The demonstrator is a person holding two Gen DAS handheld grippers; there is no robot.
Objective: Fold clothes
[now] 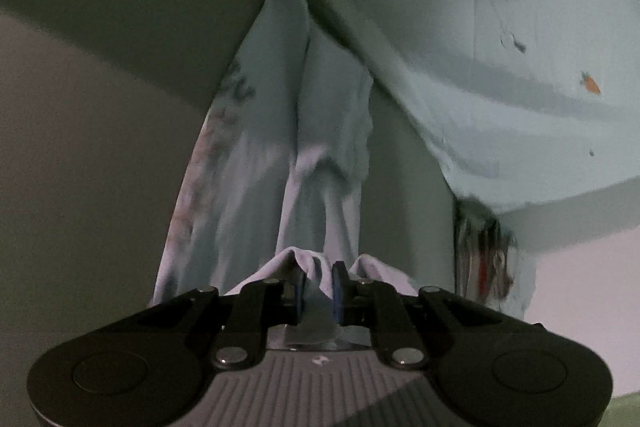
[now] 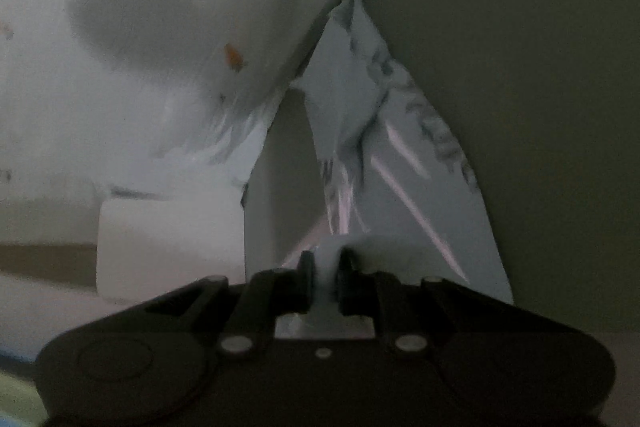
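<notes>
Each tool, the left tool (image 1: 319,287) and the right tool (image 2: 324,277), pinches a fold of the pale carrot-print garment (image 1: 320,147) stretching ahead of it

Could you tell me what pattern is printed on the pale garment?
Small orange carrots on the pale mint garment, clearest in the left wrist view.

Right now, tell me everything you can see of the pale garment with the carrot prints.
The garment is a thin, soft-looking fabric, pale mint to white, dotted with small orange carrots and bearing blurred dark lettering along one edge. It is lifted and stretched rather than lying flat: long folds run from each claw up to a broad draped panel. The left claw is shut on one bunched edge; the right claw is shut on another. Both views are blurred, so which kind of garment it is cannot be told.
</notes>
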